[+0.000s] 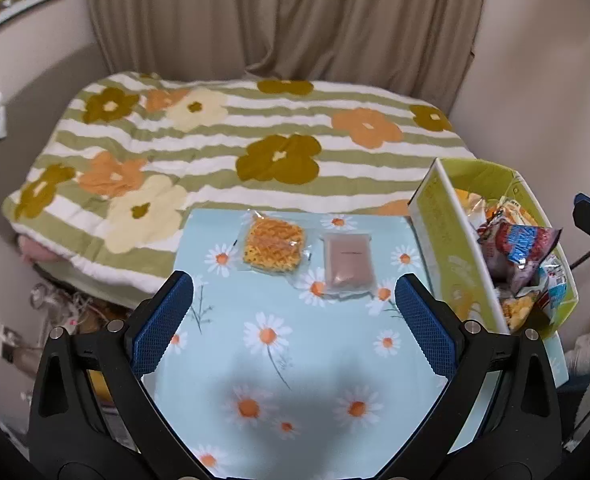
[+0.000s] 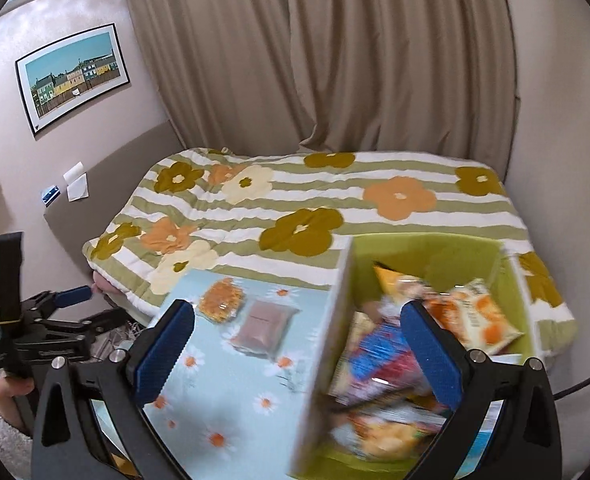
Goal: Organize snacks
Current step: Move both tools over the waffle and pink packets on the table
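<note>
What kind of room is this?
Most likely a bedroom: a bed with a flowered quilt fills the middle, long curtains hang behind it, and a framed picture is on the wall.

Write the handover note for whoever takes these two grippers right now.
Left gripper: open, empty, above the daisy tablecloth, short of the packets.
Right gripper: open, empty, over the green box; its near wall sits between the fingers.
Done: the green box, at the table's right edge, already holds a pile of snack bags.
Left: two packets lie flat side by side on the cloth, the orange waffle snack and the pink-brown packet. Both probably belong in the box.
</note>
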{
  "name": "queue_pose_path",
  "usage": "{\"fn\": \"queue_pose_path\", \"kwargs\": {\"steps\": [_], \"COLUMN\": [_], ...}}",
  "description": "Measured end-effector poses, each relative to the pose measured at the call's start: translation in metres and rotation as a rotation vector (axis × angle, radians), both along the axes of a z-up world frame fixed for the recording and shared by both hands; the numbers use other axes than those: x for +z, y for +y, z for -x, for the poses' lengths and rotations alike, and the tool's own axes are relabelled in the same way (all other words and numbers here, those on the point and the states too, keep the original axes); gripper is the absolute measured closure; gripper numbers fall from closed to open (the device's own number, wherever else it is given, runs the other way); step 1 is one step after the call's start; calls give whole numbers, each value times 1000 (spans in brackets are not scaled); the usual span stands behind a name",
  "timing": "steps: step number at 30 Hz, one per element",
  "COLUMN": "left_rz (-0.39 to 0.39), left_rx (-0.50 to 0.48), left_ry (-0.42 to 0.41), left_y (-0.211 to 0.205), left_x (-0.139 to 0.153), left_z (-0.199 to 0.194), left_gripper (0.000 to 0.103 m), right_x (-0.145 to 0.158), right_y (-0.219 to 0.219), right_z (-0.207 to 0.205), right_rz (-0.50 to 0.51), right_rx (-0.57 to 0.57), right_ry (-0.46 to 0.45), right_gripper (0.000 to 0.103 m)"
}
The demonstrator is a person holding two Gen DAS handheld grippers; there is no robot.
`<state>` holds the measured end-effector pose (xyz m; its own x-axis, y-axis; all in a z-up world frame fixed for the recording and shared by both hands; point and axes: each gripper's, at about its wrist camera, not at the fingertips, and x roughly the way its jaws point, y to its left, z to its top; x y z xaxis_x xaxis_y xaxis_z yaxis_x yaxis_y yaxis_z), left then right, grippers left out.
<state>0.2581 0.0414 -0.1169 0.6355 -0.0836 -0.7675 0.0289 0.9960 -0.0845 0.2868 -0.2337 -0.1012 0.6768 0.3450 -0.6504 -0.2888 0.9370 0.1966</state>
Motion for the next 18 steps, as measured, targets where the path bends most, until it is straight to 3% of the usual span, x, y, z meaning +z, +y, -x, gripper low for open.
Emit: {"fn": "queue_pose_path", "kwargs": {"steps": [8,18], "left_rz": [21,46], "left_rx": [-104,-237], "left_ry": [130,283], "left_y": [47,56], "left_x": [-46,-121], "left_z": [-78,-156], "left_gripper": [2,2], "right_x": [-38,-144], "right_y": [67,113], "right_z": [-43,-94], "right_rz": [41,121], "right_rx": [-35,-140], "right_ry": [107,324], "right_gripper": [0,0]}}
